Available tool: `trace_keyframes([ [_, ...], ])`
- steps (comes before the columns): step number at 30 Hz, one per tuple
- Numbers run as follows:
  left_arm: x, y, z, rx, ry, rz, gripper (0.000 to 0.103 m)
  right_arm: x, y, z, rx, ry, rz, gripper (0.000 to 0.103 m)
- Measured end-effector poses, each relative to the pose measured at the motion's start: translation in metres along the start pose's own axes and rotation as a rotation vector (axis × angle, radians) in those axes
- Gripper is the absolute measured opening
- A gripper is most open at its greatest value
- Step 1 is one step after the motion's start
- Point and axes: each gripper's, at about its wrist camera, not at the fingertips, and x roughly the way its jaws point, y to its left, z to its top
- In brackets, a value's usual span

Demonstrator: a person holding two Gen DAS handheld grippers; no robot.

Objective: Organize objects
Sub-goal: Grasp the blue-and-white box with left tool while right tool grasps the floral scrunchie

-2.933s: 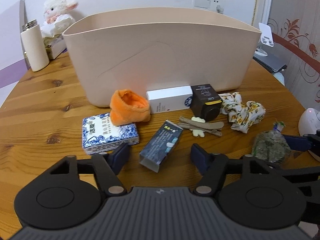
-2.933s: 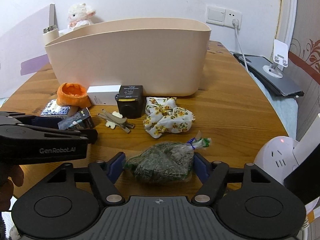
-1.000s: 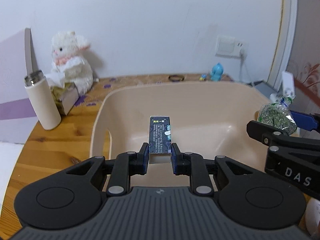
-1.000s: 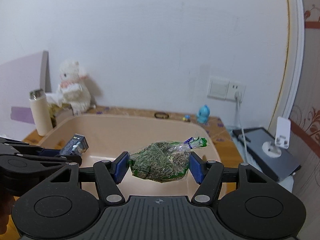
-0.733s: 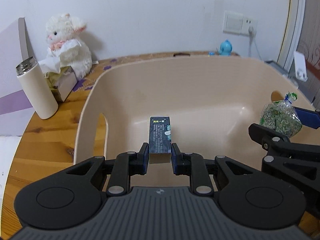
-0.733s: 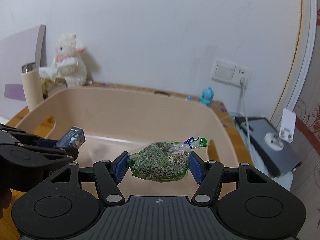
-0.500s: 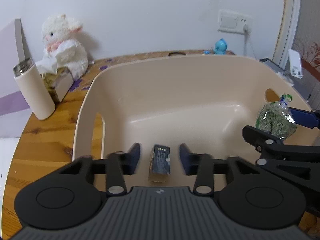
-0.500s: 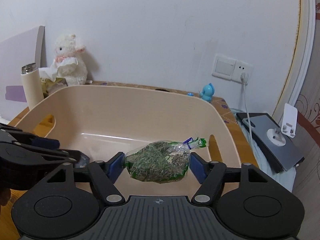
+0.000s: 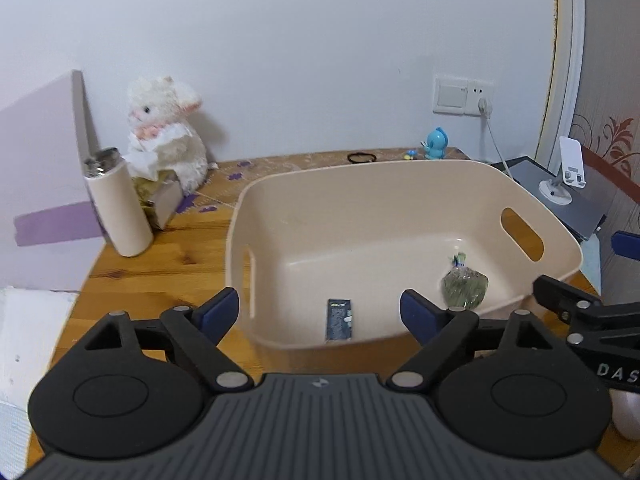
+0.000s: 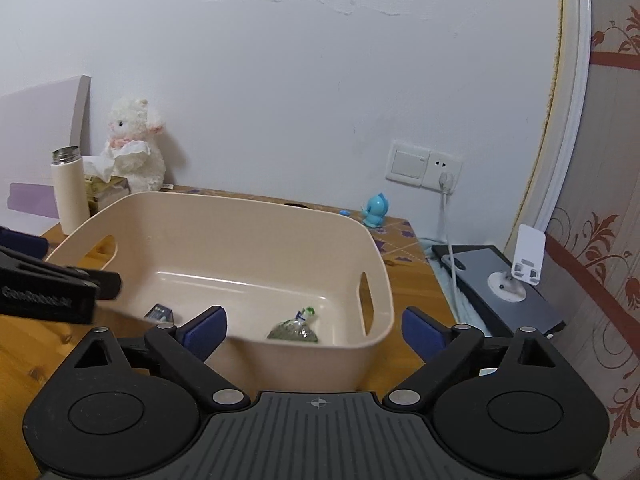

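A beige plastic basket point(image 9: 400, 168) stands on the wooden table; it also shows in the right wrist view point(image 10: 256, 204). A dark blue box point(image 9: 339, 319) lies flat on the basket's floor near the front wall, partly hidden in the right wrist view point(image 10: 160, 312). A clear bag of green dried herbs point(image 9: 465, 287) lies on the floor at the right, also in the right wrist view point(image 10: 294, 330). My left gripper point(image 9: 320, 312) is open and empty above the basket's near rim. My right gripper point(image 10: 314, 330) is open and empty, also raised over the near rim.
A cream thermos point(image 9: 118, 208) and a white plush lamb point(image 9: 164, 136) on a tissue box stand left of the basket. A blue toy figure point(image 9: 438, 144) and a hair tie sit behind it. A wall socket with cable, a laptop point(image 10: 504, 284) and a white phone stand are at the right.
Both grippers opened wide and rose back from the basket. The blue box and the herb bag dropped out and now lie on the basket floor.
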Motion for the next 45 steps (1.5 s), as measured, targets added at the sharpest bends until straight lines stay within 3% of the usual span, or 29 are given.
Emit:
trace_keyframes([
  [12, -0.012, 0.005, -0.044, 0.021, 0.080, -0.010, 0.090, -0.018, -0.008, -0.034, -0.023, 0.057, -0.004, 0.100],
  [20, 0.007, 0.010, -0.079, 0.018, 0.196, -0.009, 0.090, 0.001, -0.012, -0.062, -0.012, 0.161, 0.009, 0.100],
  [30, 0.041, 0.016, -0.100, -0.056, 0.293, 0.013, 0.090, 0.032, -0.008, -0.087, 0.031, 0.255, 0.063, 0.099],
  [39, 0.052, 0.015, -0.098, -0.092, 0.269, 0.006, 0.090, 0.052, -0.008, -0.096, 0.086, 0.268, 0.097, 0.077],
  [40, 0.052, 0.014, -0.098, -0.088, 0.263, 0.008, 0.089, 0.052, -0.008, -0.095, 0.094, 0.263, 0.105, 0.069],
  [41, 0.051, 0.014, -0.099, -0.085, 0.256, 0.010, 0.086, 0.050, -0.007, -0.095, 0.094, 0.257, 0.105, 0.058],
  [43, 0.047, 0.014, -0.099, -0.084, 0.241, 0.011, 0.076, 0.049, -0.006, -0.095, 0.096, 0.251, 0.112, 0.045],
  [45, 0.042, 0.014, -0.099, -0.087, 0.234, 0.011, 0.060, 0.046, -0.004, -0.095, 0.090, 0.246, 0.114, 0.035],
])
